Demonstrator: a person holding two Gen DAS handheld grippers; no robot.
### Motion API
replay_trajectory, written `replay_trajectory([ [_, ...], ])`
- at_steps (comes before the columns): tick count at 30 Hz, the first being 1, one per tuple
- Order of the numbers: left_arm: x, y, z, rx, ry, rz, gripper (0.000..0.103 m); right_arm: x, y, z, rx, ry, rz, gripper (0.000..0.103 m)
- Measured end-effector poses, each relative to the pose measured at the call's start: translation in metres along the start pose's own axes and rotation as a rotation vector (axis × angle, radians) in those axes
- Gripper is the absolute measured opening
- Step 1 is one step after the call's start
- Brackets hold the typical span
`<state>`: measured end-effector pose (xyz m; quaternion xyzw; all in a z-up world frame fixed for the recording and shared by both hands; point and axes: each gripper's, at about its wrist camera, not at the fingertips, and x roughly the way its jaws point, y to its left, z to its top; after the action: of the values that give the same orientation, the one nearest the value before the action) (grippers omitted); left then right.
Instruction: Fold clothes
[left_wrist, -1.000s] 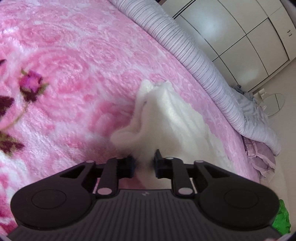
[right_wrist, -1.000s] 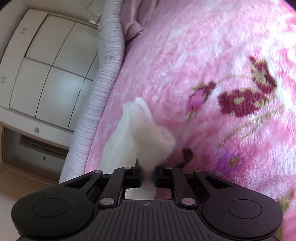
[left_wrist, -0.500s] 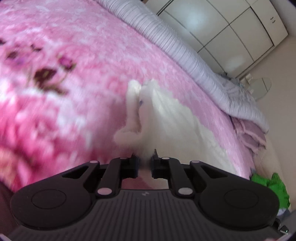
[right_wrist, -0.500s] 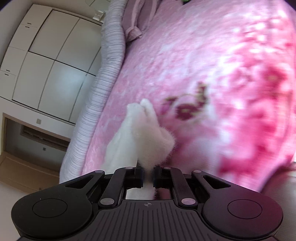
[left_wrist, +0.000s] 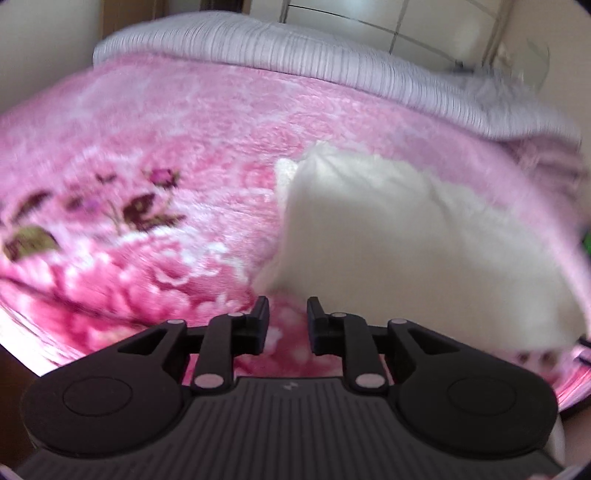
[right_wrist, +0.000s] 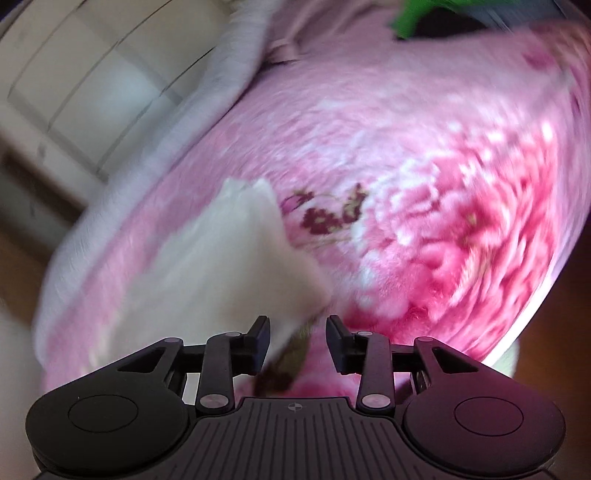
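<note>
Released since 0.5 s ago, both grippers' fingers (left_wrist: 260, 314) gape above the fluffy white garment (left_wrist: 399, 236) on plush pink blanket (left_wrist: 184, 122).

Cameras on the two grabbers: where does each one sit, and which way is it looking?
Left wrist: sits on the left gripper, looking along its open jaws across the pink blanket at the white garment; only the gripper shows.
Right wrist: sits on the right gripper, jaws open, facing the same blanket; garment at left.
Shared: garment, blanket, striped quilt, wardrobe.
</note>
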<state>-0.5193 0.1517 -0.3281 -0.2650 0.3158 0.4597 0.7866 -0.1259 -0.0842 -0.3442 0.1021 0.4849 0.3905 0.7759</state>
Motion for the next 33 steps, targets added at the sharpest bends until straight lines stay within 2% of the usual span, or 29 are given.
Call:
replay_trajectory([
  [4,-0.004,-0.017,-0.007,0.058,0.028,-0.002,0.019,-0.013,0.022,-0.008,-0.184,0.012,-0.07,0.038],
  [9,-0.005,-0.041,-0.018,0.147,0.053,0.013,0.022,-0.006,0.041,-0.033,-0.311,0.067,-0.096,0.039],
  [13,-0.011,-0.055,-0.027,0.212,0.042,0.028,0.022,-0.001,0.056,-0.054,-0.412,0.111,-0.117,0.039],
  [22,-0.027,-0.069,-0.037,0.27,0.013,0.024,0.023,-0.022,0.06,-0.07,-0.453,0.109,-0.134,0.039],
  [33,-0.042,-0.077,-0.041,0.294,-0.02,0.006,0.025,-0.034,0.062,-0.076,-0.479,0.097,-0.14,0.039],
])
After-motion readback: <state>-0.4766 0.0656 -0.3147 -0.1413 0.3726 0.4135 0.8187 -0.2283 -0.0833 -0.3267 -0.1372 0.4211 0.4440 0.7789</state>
